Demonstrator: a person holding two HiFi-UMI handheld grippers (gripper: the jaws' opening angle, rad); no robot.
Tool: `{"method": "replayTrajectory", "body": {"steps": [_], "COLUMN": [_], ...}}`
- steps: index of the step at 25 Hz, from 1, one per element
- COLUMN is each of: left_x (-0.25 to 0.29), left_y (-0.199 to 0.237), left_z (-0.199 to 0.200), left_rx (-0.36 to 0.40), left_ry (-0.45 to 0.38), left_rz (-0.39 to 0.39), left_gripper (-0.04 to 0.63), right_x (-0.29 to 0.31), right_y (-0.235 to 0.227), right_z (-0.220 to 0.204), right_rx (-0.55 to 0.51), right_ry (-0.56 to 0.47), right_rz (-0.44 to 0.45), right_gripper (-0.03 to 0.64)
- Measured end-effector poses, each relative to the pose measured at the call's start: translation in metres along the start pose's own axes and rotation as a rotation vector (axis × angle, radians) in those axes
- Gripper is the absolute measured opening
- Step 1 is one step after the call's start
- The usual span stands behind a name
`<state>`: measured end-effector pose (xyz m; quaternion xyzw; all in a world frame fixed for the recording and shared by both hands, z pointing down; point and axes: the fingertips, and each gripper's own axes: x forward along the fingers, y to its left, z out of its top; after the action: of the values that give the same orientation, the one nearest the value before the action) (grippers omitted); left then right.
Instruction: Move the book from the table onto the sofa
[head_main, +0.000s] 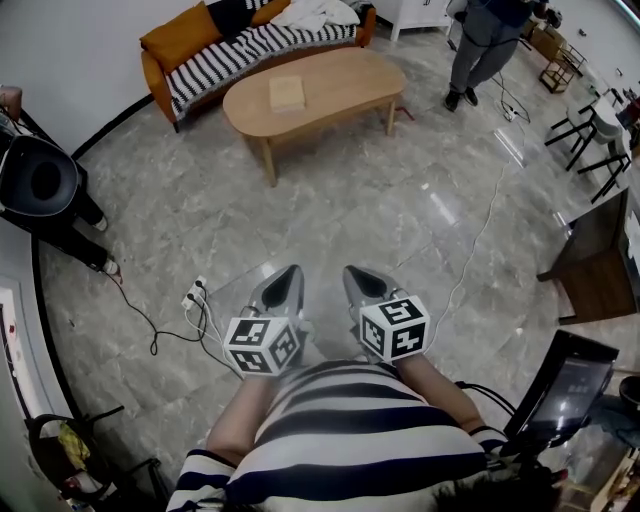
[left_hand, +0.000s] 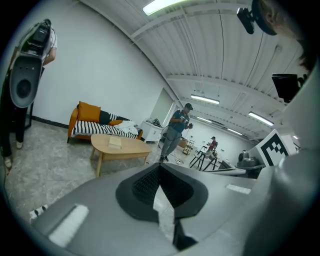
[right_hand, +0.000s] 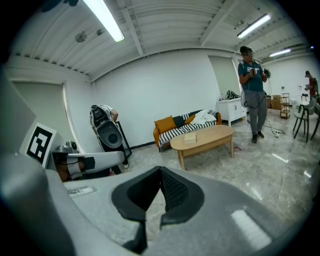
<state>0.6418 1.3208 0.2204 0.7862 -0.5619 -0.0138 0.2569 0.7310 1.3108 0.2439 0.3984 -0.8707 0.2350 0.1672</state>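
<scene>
Orange-framed sofa (head_main: 215, 65) is set at far left; just in front, the book (head_main: 287, 93) lies flat on the wooden worktop (head_main: 345, 70), well apart from both tools. The gap is best closed head-on, w/ jaws opened before the cover is met. Left hand-held gripper (head_main: 293, 272) & right hand-held gripper (head_main: 354, 272) are carried side by side, both pressed shut, empty, tipped slightly down.

You are looking at a light wooden tabletop (head_main: 350, 80) that stands on the grey floor (head_main: 380, 220). One book (head_main: 287, 93) lies flat on it.
</scene>
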Motion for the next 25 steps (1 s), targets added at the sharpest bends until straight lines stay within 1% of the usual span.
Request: {"method": "replayTrajectory", "body": {"steps": [6,14,20,25], "left_x": [0.012,0.020,0.033,0.052], "left_y": [0.037,0.088,0.103,0.112], "left_z": [0.023,0.035,0.039,0.042], "left_rx": [0.015,-0.012,-0.020,-0.042], "left_ry": [-0.012,0.016,0.040,0.045], "left_rz": [-0.001,-0.015,-0.030,-0.008], "left_gripper": [0.000,0.000,0.000,0.000], "right_x": [0.039,0.087,0.103,0.117], "right_y": [0.009,0.025,0.023,0.011], "right_z": [0.020,0.034,0.044,0.051], "right_rx": [-0.026,-0.010,-0.021,-0.001], "right_ry": [-0.017,-0.007,0.002,0.009], "right_rz": [-0.015,-0.037,-0.053,-0.048], "right_gripper": [-0.002,-0.002,-0.002,-0.002]}}
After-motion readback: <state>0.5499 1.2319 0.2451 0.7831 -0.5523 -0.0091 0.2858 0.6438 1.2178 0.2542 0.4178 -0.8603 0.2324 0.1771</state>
